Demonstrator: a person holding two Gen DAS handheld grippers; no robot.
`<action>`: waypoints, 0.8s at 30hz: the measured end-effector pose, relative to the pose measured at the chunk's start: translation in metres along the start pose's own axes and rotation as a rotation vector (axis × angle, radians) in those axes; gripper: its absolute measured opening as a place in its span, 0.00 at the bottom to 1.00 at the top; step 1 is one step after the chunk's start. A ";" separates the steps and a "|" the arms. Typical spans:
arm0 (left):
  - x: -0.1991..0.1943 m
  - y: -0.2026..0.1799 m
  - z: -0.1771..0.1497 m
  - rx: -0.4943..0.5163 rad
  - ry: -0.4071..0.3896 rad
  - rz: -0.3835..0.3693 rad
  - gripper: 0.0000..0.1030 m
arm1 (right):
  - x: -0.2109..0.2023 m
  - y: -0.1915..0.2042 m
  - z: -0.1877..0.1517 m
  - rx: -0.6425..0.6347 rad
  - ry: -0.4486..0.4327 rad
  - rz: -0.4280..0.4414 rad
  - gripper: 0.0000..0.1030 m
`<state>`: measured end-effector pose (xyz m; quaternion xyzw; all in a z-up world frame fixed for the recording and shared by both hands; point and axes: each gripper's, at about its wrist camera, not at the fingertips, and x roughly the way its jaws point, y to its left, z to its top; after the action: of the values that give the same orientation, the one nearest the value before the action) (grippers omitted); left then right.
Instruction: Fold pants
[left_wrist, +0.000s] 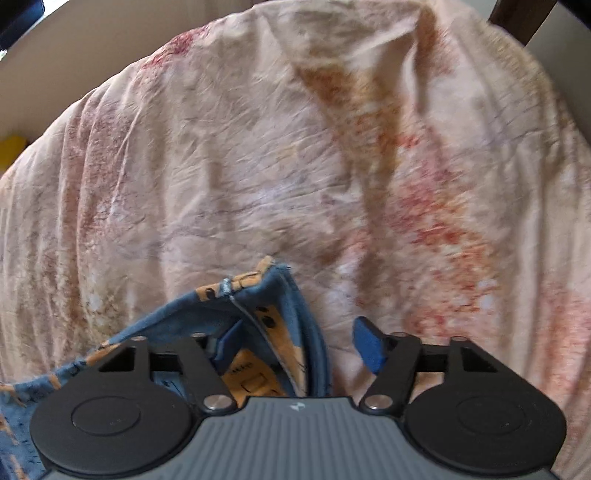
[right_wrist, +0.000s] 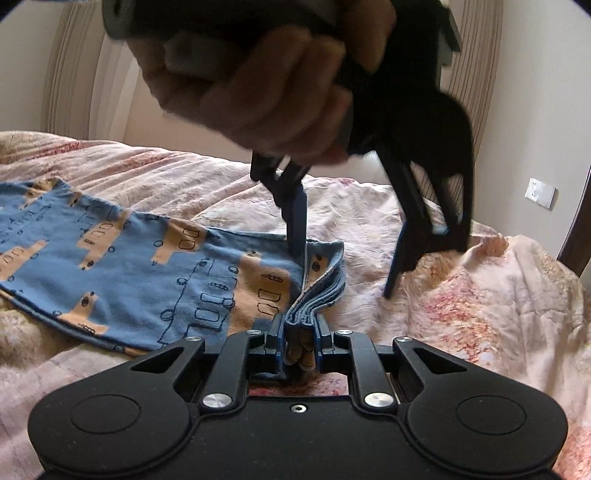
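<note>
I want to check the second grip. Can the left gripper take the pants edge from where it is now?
Probably yes. The left gripper is open right above the pants, one finger at the edge and nothing between. The right gripper already holds the folded edge.

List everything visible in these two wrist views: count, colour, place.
pants: one, blue with orange print, flat on the bed, the near end bunched in layers.
bedspread: one, pale pink with red and tan blotches, wrinkled, under the pants.
headboard: one, beige striped, behind the bed.
wall socket: one, white, on the wall at right.
yellow thing: one, beside the bed at left; too little shows to name it.
left gripper: black with blue pads, open, one finger at the pants' edge.
hand: one, gripping the left gripper's handle.
right gripper: black, shut on the pants' bunched end.
</note>
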<state>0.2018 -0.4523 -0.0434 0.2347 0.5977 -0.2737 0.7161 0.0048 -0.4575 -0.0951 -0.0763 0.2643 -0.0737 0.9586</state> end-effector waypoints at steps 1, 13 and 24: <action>0.004 0.002 0.002 -0.007 0.009 0.006 0.59 | -0.001 0.000 0.000 -0.003 0.000 -0.001 0.16; -0.002 0.018 0.012 -0.133 0.019 -0.040 0.11 | -0.006 -0.019 0.002 0.115 -0.006 -0.025 0.13; 0.010 0.002 0.027 -0.101 0.028 -0.080 0.06 | -0.004 -0.042 -0.004 0.233 0.033 -0.003 0.13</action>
<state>0.2239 -0.4695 -0.0490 0.1781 0.6297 -0.2684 0.7069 -0.0049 -0.4986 -0.0893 0.0366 0.2695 -0.1066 0.9564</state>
